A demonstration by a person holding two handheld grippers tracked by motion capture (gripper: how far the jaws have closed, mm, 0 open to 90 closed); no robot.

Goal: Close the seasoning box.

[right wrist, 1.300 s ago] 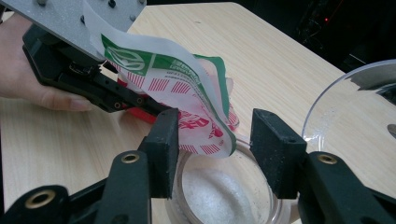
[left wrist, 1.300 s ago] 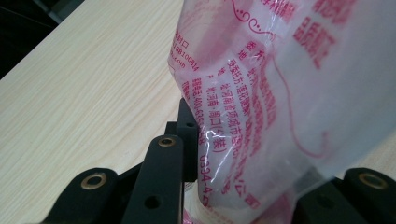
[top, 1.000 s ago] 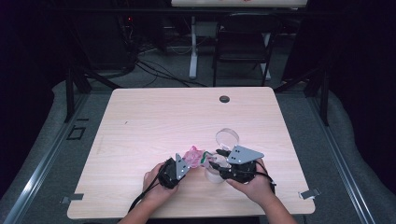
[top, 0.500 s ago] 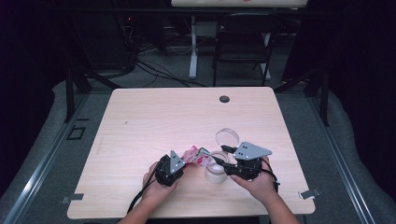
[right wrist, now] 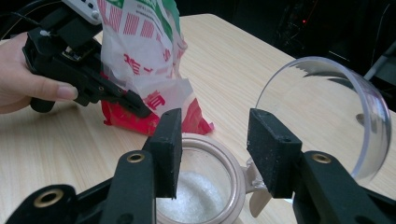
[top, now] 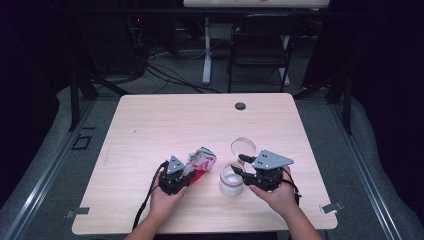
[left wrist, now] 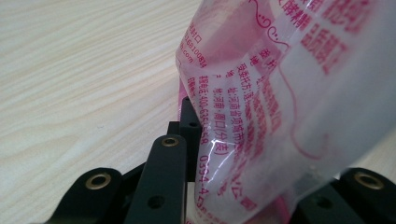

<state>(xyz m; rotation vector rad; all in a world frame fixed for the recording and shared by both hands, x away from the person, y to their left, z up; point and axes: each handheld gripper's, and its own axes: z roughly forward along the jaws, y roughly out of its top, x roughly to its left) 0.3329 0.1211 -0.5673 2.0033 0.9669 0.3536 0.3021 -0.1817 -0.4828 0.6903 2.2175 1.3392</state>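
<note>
A glass jar (top: 231,181) with white granules (right wrist: 196,198) inside stands at the front of the table. Its clear hinged lid (top: 243,147) is swung open on the far side. My right gripper (top: 238,165) sits at the jar's right. Its jaws have just been closing but stand open over the rim (right wrist: 236,175), and the pads (right wrist: 170,140) press on nothing. My left gripper (top: 189,173) is left of the jar, shut on a red and white plastic bag (top: 202,161). The bag (left wrist: 280,102) stands up between its jaws, and the bag's red bottom (right wrist: 140,122) is next to the jar.
A small dark round cap (top: 240,106) sits in the table near its far edge. The pale wood tabletop (top: 165,125) is bare at the left and back. A chair (top: 260,50) and cables stand on the floor behind the table.
My left gripper has carried the bag slightly left and farther up the table. My right gripper has drawn back a little to the right of the jar, and its jaws have narrowed.
</note>
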